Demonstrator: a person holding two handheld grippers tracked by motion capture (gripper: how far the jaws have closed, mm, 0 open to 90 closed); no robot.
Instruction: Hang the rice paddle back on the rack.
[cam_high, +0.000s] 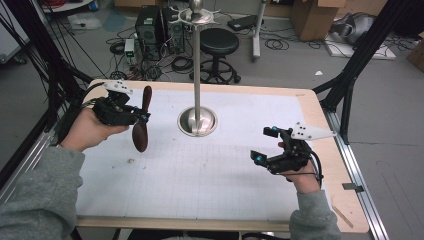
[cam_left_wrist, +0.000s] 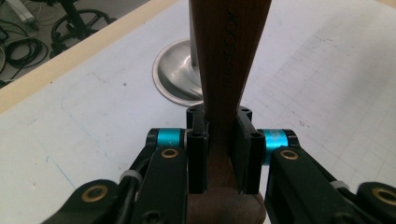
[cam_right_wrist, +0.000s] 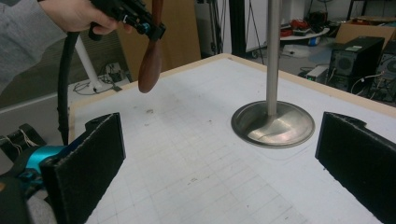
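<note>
Wooden spoon (cam_high: 141, 120), dark brown, hangs clear above the white gridded mat (cam_high: 210, 170) at about nine o'clock of the high view, its handle up and its bowl down, nothing under it but mat. The left gripper (cam_high: 142, 118) has its jaws clamped across the handle (the bowl end hangs below the grip, and the thin end rises above it toward the table's far edge). In the left gripper view the two black pads press on either side of the wood, and letters are stamped along the handle; they run lengthwise and are too blurred to read with any certainty. A hand (cam_high: 90, 131) in a grey sleeve carries that gripper from the lower left.

At twelve o'clock of the mat stands a metal stand (cam_high: 197, 121): a round shiny base with a slim pole going straight up. The spoon is near it, to its nine o'clock side, not touching.

At four o'clock the right gripper (cam_high: 265, 145) sits low over the mat with its jaws wide apart and nothing between them; its own view shows the two black pads far to either side, the stand's base between them farther off.

No brand or label can be read on the grippers or the mat.
</note>
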